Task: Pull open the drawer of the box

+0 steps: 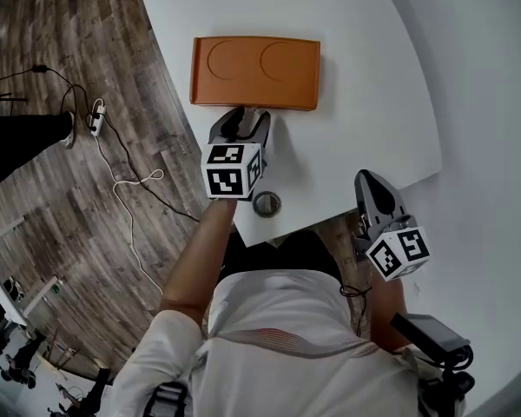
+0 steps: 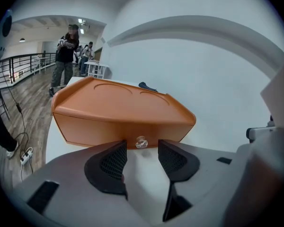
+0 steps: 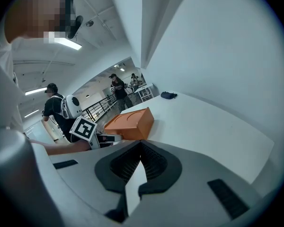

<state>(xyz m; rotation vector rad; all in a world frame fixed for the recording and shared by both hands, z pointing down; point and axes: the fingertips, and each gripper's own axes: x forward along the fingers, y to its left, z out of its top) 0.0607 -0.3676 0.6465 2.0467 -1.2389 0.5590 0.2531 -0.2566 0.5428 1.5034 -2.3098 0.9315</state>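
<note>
An orange box (image 1: 255, 72) lies on the white table (image 1: 365, 102), its drawer front flush with the body. A small clear knob (image 2: 141, 142) sticks out of that front face. My left gripper (image 1: 240, 122) is right at the box's near side, open. In the left gripper view its two dark pads (image 2: 114, 162) stand either side of the knob without touching it. My right gripper (image 1: 371, 179) hangs off the table's near right edge, shut with nothing in it; its view shows the box (image 3: 130, 122) far off to the left.
A small round metal thing (image 1: 266, 203) sits by the table's near edge, just behind my left gripper. A dark object (image 3: 168, 95) lies at the far end of the table. Cables and a power strip (image 1: 95, 118) trail over the wooden floor to the left.
</note>
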